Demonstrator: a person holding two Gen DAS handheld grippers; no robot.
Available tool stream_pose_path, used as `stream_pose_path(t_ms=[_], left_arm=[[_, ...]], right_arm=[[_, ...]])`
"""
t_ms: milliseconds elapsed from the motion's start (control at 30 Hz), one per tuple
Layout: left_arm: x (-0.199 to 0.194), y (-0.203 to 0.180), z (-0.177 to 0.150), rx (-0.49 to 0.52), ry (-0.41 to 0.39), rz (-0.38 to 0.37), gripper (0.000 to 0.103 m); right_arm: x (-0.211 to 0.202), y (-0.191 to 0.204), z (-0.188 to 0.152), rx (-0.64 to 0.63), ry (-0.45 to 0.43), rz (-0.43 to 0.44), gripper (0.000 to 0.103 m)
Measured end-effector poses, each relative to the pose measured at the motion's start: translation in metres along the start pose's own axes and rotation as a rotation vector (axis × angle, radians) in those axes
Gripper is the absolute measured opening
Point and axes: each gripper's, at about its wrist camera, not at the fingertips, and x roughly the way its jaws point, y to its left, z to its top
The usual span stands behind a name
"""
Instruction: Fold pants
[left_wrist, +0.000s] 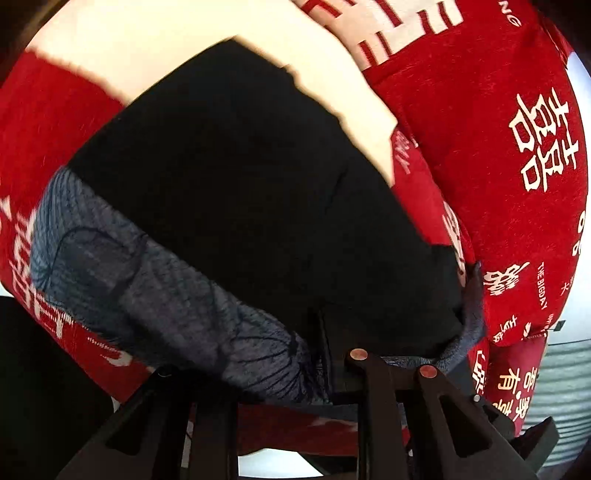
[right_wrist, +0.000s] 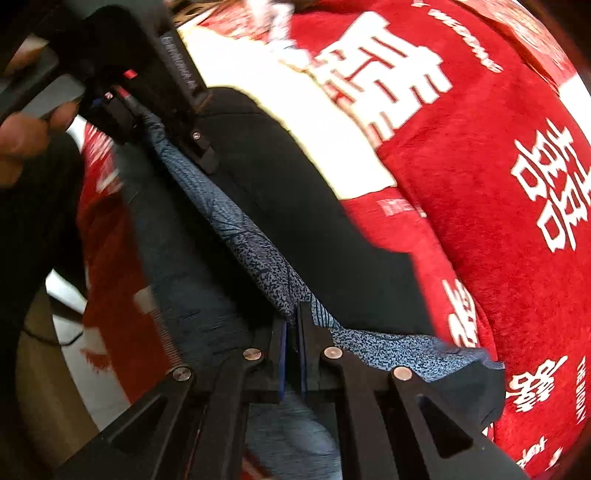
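Black pants (left_wrist: 240, 177) lie across a red blanket, and a blue-grey patterned waistband (left_wrist: 129, 266) runs along their near edge. My left gripper (left_wrist: 306, 332) is shut on that band; the cloth drapes over its fingertips and hides them. In the right wrist view the pants (right_wrist: 295, 206) spread away from my right gripper (right_wrist: 293, 321), which is shut on the same band (right_wrist: 236, 236). The band stretches taut from there up to the left gripper (right_wrist: 207, 158), held by a person's hand (right_wrist: 22, 140).
The red blanket (left_wrist: 480, 129) with white characters and a broad cream patch (left_wrist: 147, 48) covers the surface under the pants (right_wrist: 480, 129). A grey ribbed surface (left_wrist: 561, 369) shows past the blanket's right edge. Pale floor (right_wrist: 66, 387) lies at lower left.
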Motion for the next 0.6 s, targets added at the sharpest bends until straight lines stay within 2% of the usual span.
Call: stream_pose_path(t_ms=[67,267,400,533,600], left_arm=[[-0.005,0.004,-0.002,0.002,-0.008,-0.011,0.025],[-0.030,0.014,-0.006,0.030,-0.023,0.066,0.025],[-0.046,0.014,-0.016,0.037,-0.058,0.117,0.025],[-0.048,0.018,-0.017,0.032,-0.064,0.128,0.025],[-0.046,0.018,-0.015,0.030,-0.059,0.137,0.025]], right_arm=[[0.005,0.012,-0.003,-0.008,0.016,-0.013,0.005],[0.000,0.020,-0.004,0.044,0.025,-0.045,0.007],[-0.017,0.024,-0.006,0.027,-0.008,-0.021,0.011],[-0.030,-0.003,-0.003,0.163,-0.040,0.063,0.011],[-0.030,-0.008,-0.003,0.179,-0.034,0.078,0.011]])
